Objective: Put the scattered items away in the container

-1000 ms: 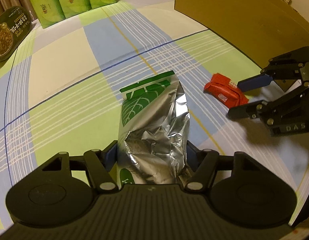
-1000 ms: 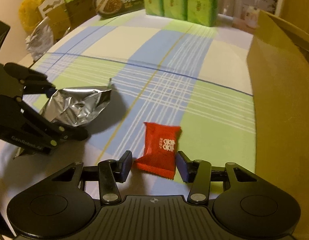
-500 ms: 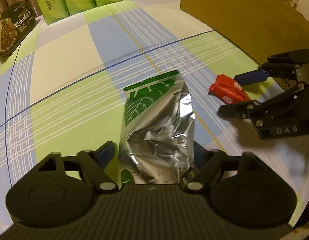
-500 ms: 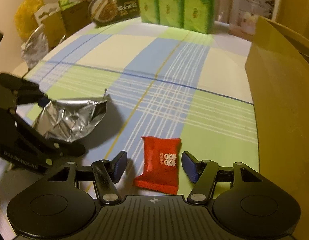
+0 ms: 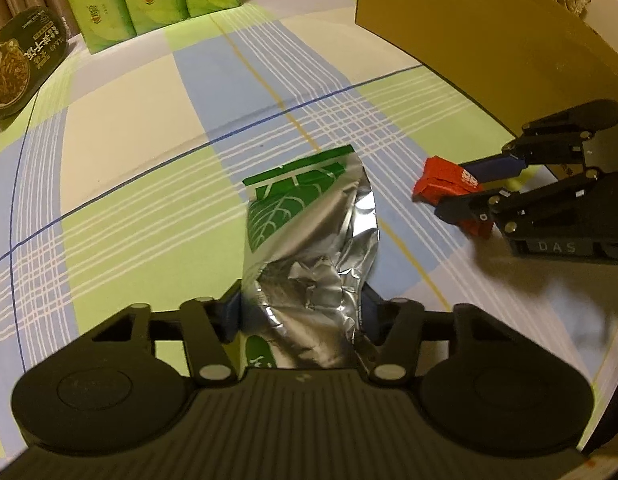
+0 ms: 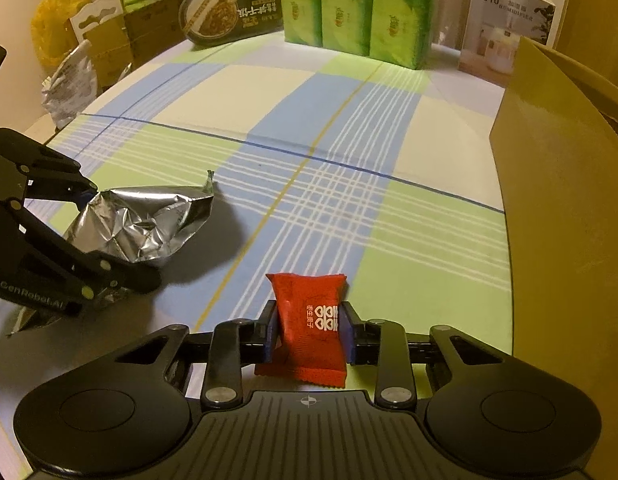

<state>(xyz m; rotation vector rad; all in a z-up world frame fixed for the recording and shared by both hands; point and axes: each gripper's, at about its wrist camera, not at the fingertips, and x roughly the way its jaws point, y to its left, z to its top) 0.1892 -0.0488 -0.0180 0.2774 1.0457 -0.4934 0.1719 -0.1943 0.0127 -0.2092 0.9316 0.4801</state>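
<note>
Scattered items are two: a crinkled silver foil pouch [image 5: 309, 248] with a green leaf print, and a small red sachet [image 6: 309, 320], both on the checked tabletop [image 6: 341, 184] near the tan cardboard container [image 6: 569, 200]. The left claw [image 5: 301, 312] is closed on the pouch's lower end; the right claw [image 6: 309, 332] is pinched across the sachet's middle. Both are judged light and pliant, the foil slippery and easily creased, so firm mid-body grips are suited.
</note>
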